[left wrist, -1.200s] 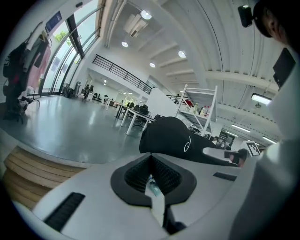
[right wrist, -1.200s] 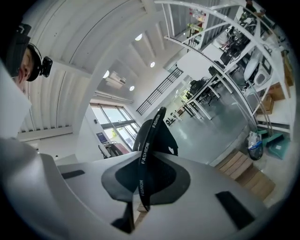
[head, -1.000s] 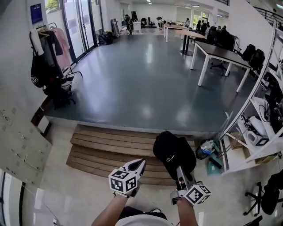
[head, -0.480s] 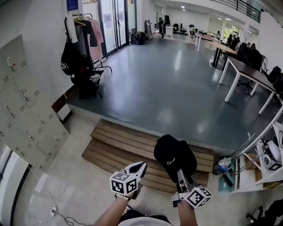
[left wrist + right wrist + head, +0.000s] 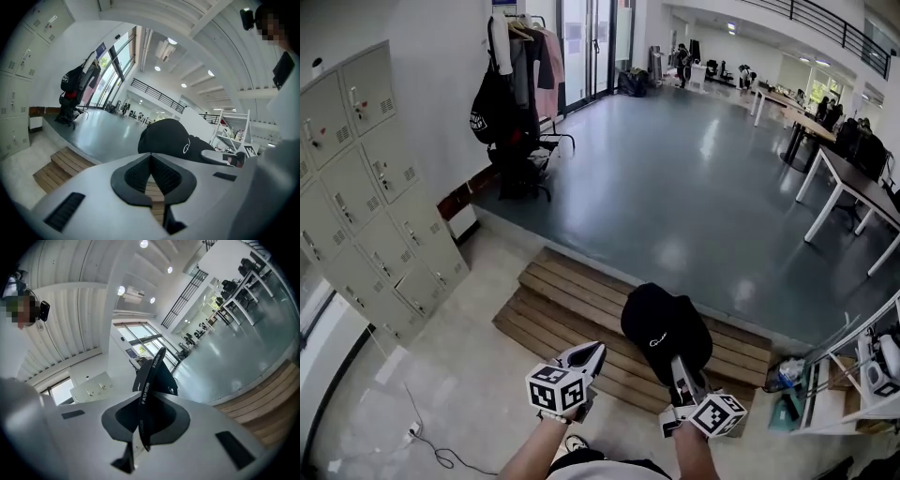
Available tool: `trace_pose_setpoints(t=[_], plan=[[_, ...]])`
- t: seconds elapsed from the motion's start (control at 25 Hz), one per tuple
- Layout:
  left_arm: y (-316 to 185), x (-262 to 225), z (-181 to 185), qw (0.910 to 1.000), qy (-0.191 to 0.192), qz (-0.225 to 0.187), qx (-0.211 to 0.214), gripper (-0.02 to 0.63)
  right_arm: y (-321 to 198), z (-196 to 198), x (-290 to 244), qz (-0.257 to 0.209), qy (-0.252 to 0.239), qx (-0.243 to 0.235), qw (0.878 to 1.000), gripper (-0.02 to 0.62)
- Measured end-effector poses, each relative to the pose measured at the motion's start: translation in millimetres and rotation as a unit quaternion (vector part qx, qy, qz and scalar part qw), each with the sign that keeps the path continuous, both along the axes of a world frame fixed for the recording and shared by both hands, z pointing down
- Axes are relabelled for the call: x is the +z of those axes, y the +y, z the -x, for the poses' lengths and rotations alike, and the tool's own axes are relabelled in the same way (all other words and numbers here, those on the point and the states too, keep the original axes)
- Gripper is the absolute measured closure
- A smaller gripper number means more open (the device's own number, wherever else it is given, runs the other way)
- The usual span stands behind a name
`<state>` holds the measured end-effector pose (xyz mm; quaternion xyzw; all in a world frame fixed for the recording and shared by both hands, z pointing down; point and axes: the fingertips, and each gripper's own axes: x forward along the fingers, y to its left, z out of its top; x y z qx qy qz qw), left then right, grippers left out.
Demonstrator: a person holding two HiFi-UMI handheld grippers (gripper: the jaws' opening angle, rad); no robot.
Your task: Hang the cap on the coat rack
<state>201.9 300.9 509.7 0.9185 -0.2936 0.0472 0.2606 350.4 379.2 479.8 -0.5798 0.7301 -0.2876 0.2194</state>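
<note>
One black cap (image 5: 666,328) was clamped by its strap in the right gripper (image 5: 681,373), jaws nearly together, over the wooden steps (image 5: 572,305). One coat rack (image 5: 517,56) stood well apart. The left gripper (image 5: 587,354) was closed and empty.

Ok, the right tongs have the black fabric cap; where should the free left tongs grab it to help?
Probably the lower edge on the left side of the black fabric cap, approached from the left, where the left tongs sit shut and empty. The domed crown is soft with no edge to pinch; the edge is thin. Stay clear of the printed band that the right tongs clamp.
</note>
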Motion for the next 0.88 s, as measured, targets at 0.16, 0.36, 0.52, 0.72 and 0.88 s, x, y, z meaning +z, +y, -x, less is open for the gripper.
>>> trace_pose_setpoints(t=[0.16, 0.36, 0.52, 0.72, 0.88], plan=[[-21, 7, 50, 0.9993, -0.006, 0.003, -0.037, 0.603, -27, 42, 6, 0.008, -0.004, -0.023, 1.0, 0.575], [-38, 14, 108, 0.9965, -0.017, 0.006, -0.082, 0.603, -50, 86, 8, 0.011, -0.002, -0.052, 0.999, 0.575], [-47, 23, 161, 0.9925, -0.023, 0.015, -0.119, 0.603, -76, 134, 10, 0.007, 0.005, -0.093, 0.996, 0.575], [-57, 33, 229, 0.9827, -0.03, 0.031, -0.18, 0.603, -101, 197, 19, 0.02, 0.003, -0.144, 0.989, 0.575], [-61, 37, 267, 0.9762, -0.036, 0.036, -0.211, 0.603, -123, 227, 22, 0.024, -0.002, -0.165, 0.986, 0.575]])
